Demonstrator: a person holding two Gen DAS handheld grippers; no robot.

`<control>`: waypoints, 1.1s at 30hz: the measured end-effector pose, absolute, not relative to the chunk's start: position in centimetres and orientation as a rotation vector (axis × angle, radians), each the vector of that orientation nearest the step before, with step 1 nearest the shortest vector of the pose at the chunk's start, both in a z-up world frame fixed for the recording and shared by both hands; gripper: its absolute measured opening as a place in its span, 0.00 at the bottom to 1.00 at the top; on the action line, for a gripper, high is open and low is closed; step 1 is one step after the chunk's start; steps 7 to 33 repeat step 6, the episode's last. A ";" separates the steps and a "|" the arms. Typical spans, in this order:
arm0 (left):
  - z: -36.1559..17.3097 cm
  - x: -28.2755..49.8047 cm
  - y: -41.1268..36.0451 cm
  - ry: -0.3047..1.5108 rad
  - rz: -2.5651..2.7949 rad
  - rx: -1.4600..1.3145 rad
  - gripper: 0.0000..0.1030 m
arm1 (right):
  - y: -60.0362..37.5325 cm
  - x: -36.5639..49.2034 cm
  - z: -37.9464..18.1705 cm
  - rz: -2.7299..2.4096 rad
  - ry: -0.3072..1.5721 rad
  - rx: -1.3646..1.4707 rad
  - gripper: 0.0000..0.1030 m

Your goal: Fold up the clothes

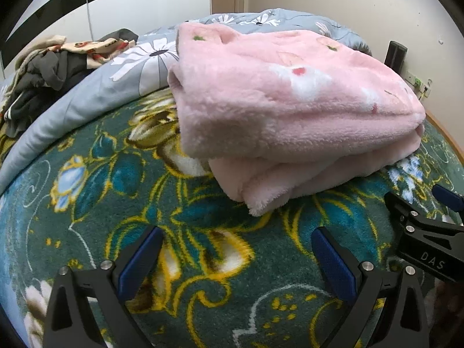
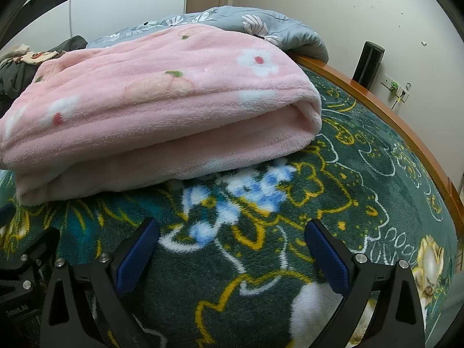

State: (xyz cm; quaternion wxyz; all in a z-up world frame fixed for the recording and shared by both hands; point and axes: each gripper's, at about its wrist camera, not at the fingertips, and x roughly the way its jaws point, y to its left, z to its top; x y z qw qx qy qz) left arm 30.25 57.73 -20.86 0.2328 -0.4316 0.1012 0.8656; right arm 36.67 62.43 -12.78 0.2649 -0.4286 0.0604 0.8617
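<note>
1. While the pink fleece garment (image 1: 290,110) lay folded in a thick, layered bundle on the green floral blanket (image 1: 174,203), you held both tongs released and empty just in front of it, touching no cloth.
2. Your left gripper (image 1: 237,261) had its blue pads spread wide over the blanket, before the bundle's near left corner.
3. Your right gripper (image 2: 232,258) was likewise wide open, before the bundle's rounded right fold (image 2: 307,113).
4. The fold looked finished, or nearly so. A loose lower layer stuck out at the bundle's near left corner (image 1: 258,203).
5. To do this step well, you would likely tuck that stray layer under, square the edges, and pinch all layers together before lifting, since thick fleece may spring open.
6. Behind the bundle lay a grey quilt with white daisies (image 1: 139,66), touching or nearly touching its far side.
7. Left of the bundle and farther back sat a heap of dark and patterned clothes (image 1: 52,69), probably next to fold.
8. Right of the bundle ran a wooden bed edge (image 2: 377,110), with a dark upright object (image 2: 368,63) and a wall socket (image 2: 397,90) beyond it.
9. Nothing stood between your tongs and the bundle; the quilt behind left little room for pushing it back.
</note>
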 end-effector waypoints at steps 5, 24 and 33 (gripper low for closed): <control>-20.8 30.0 57.9 0.280 2.381 -1.182 1.00 | 62.1 36.2 -12.6 2.324 0.163 -1.160 0.99; -20.8 29.9 58.0 0.279 2.381 -1.182 1.00 | 62.0 36.2 -12.6 2.324 0.164 -1.160 0.99; -20.8 29.9 58.0 0.279 2.381 -1.182 1.00 | 62.0 36.2 -12.6 2.324 0.164 -1.160 0.99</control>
